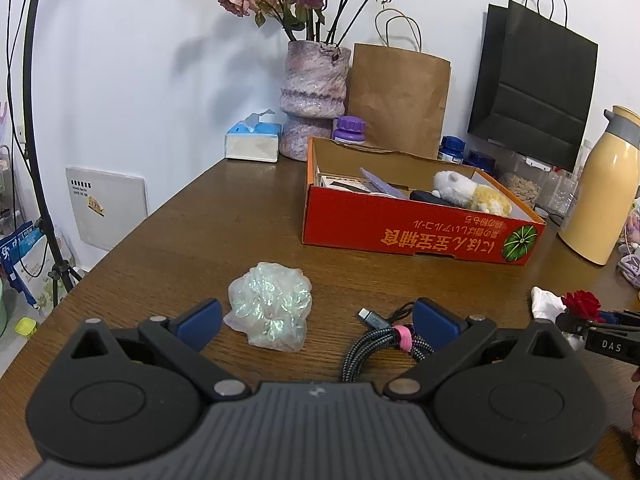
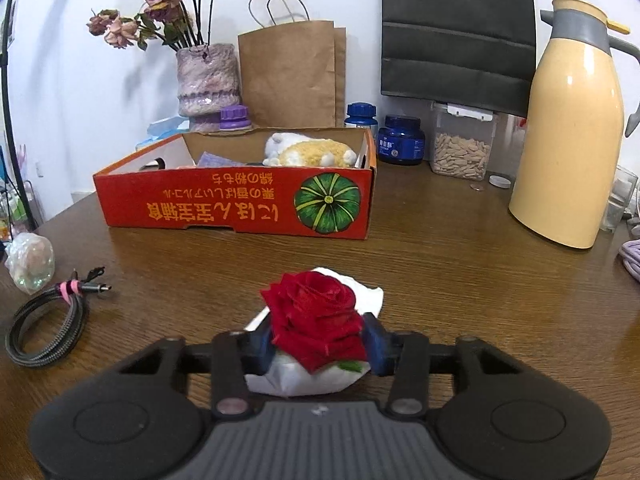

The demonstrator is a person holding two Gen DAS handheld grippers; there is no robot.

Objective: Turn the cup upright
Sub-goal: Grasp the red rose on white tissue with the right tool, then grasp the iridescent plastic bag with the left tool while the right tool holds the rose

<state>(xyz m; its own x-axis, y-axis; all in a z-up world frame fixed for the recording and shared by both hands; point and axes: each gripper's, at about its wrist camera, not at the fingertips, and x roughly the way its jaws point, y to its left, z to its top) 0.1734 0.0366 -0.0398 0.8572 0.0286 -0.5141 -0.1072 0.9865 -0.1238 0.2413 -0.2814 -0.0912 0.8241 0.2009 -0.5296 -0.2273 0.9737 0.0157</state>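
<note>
The left tongs (image 1: 318, 322) point slightly downward over the surface (image 1: 208, 232), low in the left wrist view. Their blue fingers (image 1: 200, 320) are spread wide and grip nothing. A crumpled shiny wrapper (image 1: 270, 306) lies just ahead between them, and a coiled cable (image 1: 380, 344) lies by the right finger.

The right tongs (image 2: 318, 346) also tilt down, at the bottom centre of the right wrist view. They are drawn in, with a pad pressed on each side of the white cup (image 2: 304, 380), which sits low on the wood and carries a red rose (image 2: 316, 316). Whether the cup lies on its side or upside down I cannot tell. In the left wrist view the same cup (image 1: 546, 300) shows at the right edge.

Beyond, in the middle of the frame, stands an orange box (image 2: 240, 204) with a plush toy (image 2: 308, 150) inside. Behind it, against the white wall, are a vase of dried roses (image 2: 208, 80) and a brown paper bag (image 2: 292, 72). A yellow jug (image 2: 568, 140) stands at the right.
</note>
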